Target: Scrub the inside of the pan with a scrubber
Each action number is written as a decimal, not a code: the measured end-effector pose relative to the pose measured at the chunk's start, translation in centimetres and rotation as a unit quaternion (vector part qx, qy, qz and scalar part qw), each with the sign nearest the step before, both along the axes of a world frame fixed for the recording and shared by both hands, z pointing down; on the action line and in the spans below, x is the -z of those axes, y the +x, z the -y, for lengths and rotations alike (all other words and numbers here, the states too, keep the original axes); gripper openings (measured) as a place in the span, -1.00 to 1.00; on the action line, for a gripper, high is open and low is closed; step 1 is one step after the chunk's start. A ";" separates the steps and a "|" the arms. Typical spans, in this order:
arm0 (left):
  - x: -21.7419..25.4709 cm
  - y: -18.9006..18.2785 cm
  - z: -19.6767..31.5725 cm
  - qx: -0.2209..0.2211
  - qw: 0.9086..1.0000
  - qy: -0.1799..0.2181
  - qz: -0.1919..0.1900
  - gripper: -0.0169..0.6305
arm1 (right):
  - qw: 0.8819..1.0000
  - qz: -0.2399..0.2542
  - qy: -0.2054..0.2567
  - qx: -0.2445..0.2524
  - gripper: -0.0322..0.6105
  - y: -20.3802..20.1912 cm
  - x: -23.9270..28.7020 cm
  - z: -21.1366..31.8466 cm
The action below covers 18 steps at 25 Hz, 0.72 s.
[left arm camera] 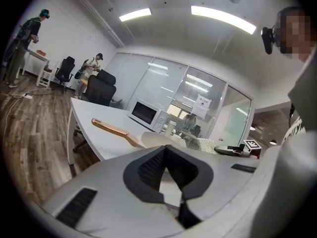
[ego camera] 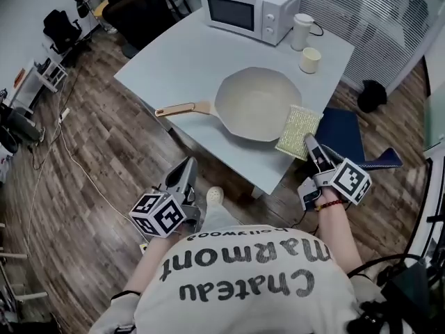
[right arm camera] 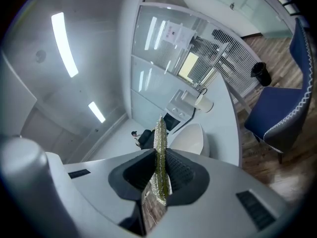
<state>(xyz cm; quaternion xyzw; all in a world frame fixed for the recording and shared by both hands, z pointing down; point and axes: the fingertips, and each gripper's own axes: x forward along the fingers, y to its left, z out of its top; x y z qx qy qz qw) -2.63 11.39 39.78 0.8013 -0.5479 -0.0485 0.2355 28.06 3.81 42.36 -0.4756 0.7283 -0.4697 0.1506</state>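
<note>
- Pan (ego camera: pixel 257 104) sits on the pale table (ego camera: pixel 181 54) in the head view, with its wooden handle (ego camera: pixel 182 108) pointing left toward the table's edge. The scrubber (ego camera: pixel 299 131) is at the pan's right rim, clamped at its near end by the right gripper (ego camera: pixel 311 143). The left gripper (ego camera: pixel 188 164) hangs off the near table edge, below the handle and apart from it. A microwave (ego camera: pixel 250 7), a jug (ego camera: pixel 301 31) and a cup (ego camera: pixel 310 60) stand at the table's far side.
- Left gripper view: the two jaws are pressed together with nothing between them. Beyond them lie the handle and the pan, with the microwave behind. The scrubber and the right gripper show at the right.
- Right gripper view: the jaws are closed on the scrubber, which stands on edge between the pads and sticks out past the tips. The pan lies ahead, just right of it. A blue chair (right arm camera: pixel 282 113) stands beside the table.
</note>
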 end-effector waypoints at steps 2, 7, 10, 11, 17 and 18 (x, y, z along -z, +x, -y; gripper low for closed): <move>0.4 -0.1 1.8 -0.019 1.000 0.012 0.005 -0.97 | 1.000 -0.001 0.002 -0.015 -0.72 0.2 -0.1 1.3; 1.3 -1.5 7.2 -0.069 0.997 0.033 0.006 -0.97 | 0.999 0.002 0.000 -0.051 -0.71 -1.0 -0.2 5.5; 2.6 -2.9 10.9 -0.095 0.994 0.049 -0.013 -0.97 | 0.997 0.008 0.002 -0.072 -0.71 -2.4 0.3 7.9; 2.9 -3.2 12.3 -0.107 0.993 0.051 -0.017 -0.98 | 0.997 0.009 0.001 -0.081 -0.72 -2.8 0.4 8.6; 2.9 -4.5 19.5 -0.170 0.984 0.051 -0.004 -0.72 | 0.993 -0.004 -0.025 -0.118 -0.71 -5.4 0.1 12.0; 2.6 -4.6 20.5 -0.183 0.982 0.044 -0.004 -0.56 | 0.992 -0.001 -0.021 -0.121 -0.71 -5.8 0.2 12.6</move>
